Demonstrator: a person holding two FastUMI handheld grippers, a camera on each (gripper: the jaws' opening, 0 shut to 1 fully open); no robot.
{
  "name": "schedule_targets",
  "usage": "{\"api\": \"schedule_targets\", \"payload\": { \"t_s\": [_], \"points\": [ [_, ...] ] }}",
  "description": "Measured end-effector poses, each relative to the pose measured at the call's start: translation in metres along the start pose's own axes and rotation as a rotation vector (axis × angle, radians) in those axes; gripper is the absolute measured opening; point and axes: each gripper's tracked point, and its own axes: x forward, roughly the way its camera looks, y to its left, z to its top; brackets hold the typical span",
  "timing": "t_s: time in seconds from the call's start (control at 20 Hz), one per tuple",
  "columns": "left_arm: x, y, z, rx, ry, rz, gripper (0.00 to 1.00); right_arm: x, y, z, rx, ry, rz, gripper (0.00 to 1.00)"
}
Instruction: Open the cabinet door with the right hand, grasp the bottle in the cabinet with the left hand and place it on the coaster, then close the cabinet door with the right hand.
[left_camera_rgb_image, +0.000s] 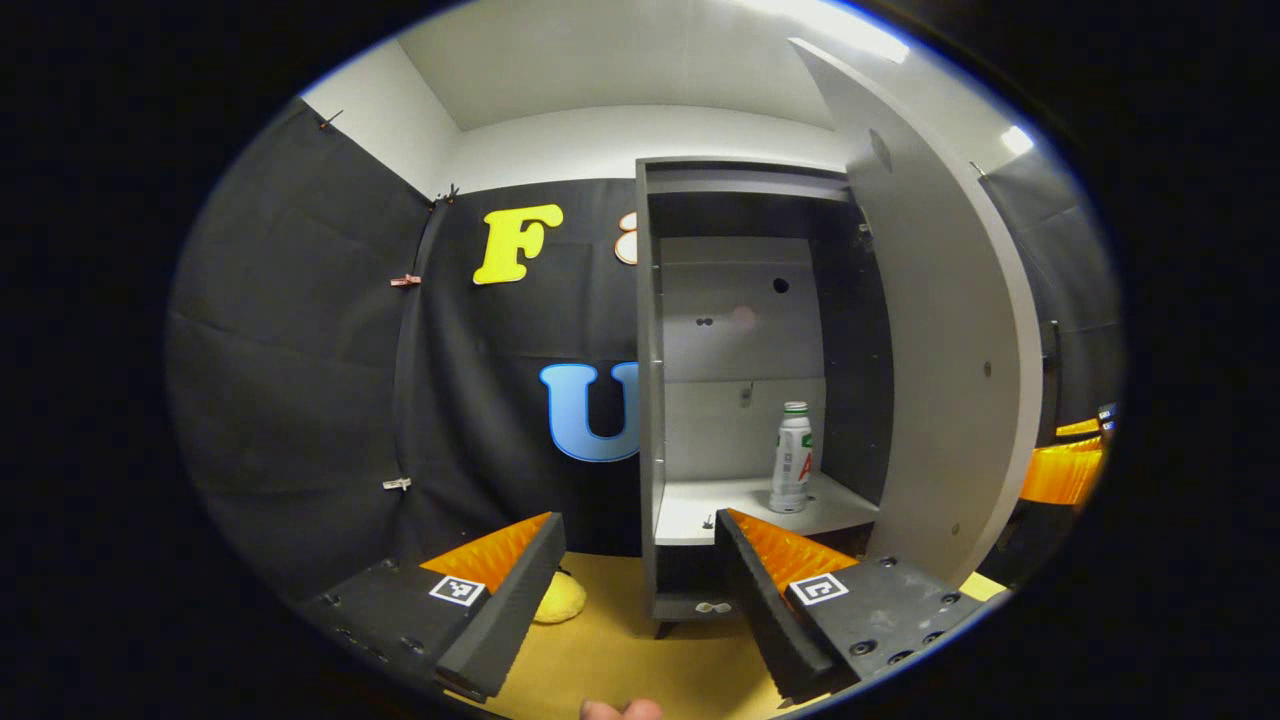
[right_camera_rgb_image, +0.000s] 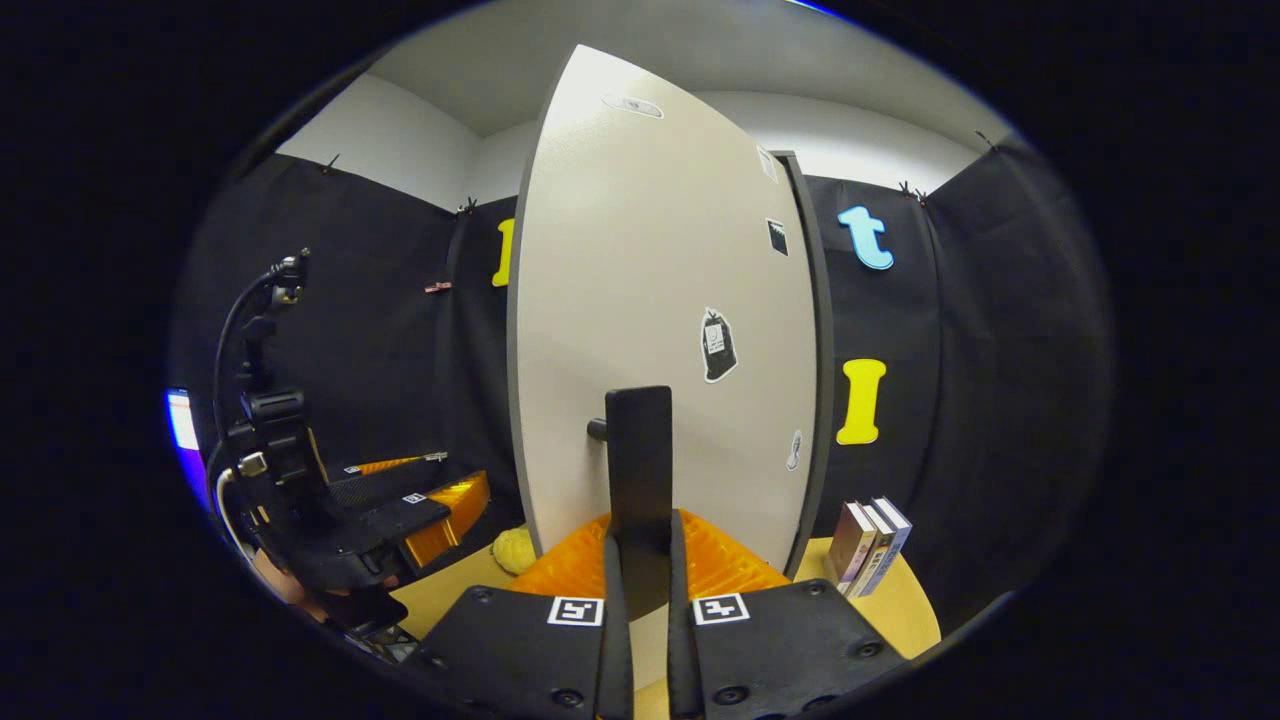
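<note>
A grey cabinet (left_camera_rgb_image: 650, 420) stands with its door (left_camera_rgb_image: 950, 330) swung wide to the right. On its white shelf stands an upright white bottle (left_camera_rgb_image: 791, 458) with a green cap. My left gripper (left_camera_rgb_image: 640, 570) is open in front of the cabinet, short of the shelf, with the bottle beyond its right finger. In the right gripper view the door's pale outer face (right_camera_rgb_image: 650, 300) stands close ahead. My right gripper (right_camera_rgb_image: 640, 545) is shut on the dark upright door handle (right_camera_rgb_image: 639, 470). The left gripper (right_camera_rgb_image: 400, 500) and the hand holding it appear at the far left.
The cabinet rests on a yellow-brown tabletop (left_camera_rgb_image: 620, 650). A small round yellow object (left_camera_rgb_image: 560, 597) lies on the table left of the cabinet's foot. A few books (right_camera_rgb_image: 868, 545) stand upright to the right of the door. Black cloth walls close in the back and sides.
</note>
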Motion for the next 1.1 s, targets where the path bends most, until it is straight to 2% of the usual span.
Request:
{"api": "schedule_targets", "payload": {
  "t_s": [0.35,0.65,0.7,0.8,0.85,0.9,1.1],
  "points": [
    [-0.004,-0.064,0.007,0.003,-0.015,-0.044,0.94,-0.033,-0.056,0.002,0.005,-0.006,-0.089,0.17],
    [-0.005,-0.113,0.013,-0.009,-0.012,-0.051,0.95,-0.042,-0.107,0.002,0.021,0.005,-0.152,0.17],
    [-0.004,-0.121,0.014,-0.008,-0.007,-0.053,0.93,-0.043,-0.114,0.002,0.03,0.004,-0.15,0.14],
    [0.002,-0.137,0.015,0.0,-0.003,-0.063,0.95,-0.045,-0.108,0.0,0.061,0.01,-0.099,0.11],
    [0.007,-0.145,0.014,0.003,0.001,-0.069,0.92,-0.048,-0.105,-0.001,0.057,0.014,-0.083,0.11],
    [0.012,-0.152,0.012,0.003,0.005,-0.075,0.94,-0.05,-0.107,-0.003,0.039,0.019,-0.073,0.11],
    [0.037,-0.18,0.002,-0.019,0.021,-0.113,0.95,-0.066,-0.108,-0.01,0.025,0.022,-0.084,0.11]
  ]
}}
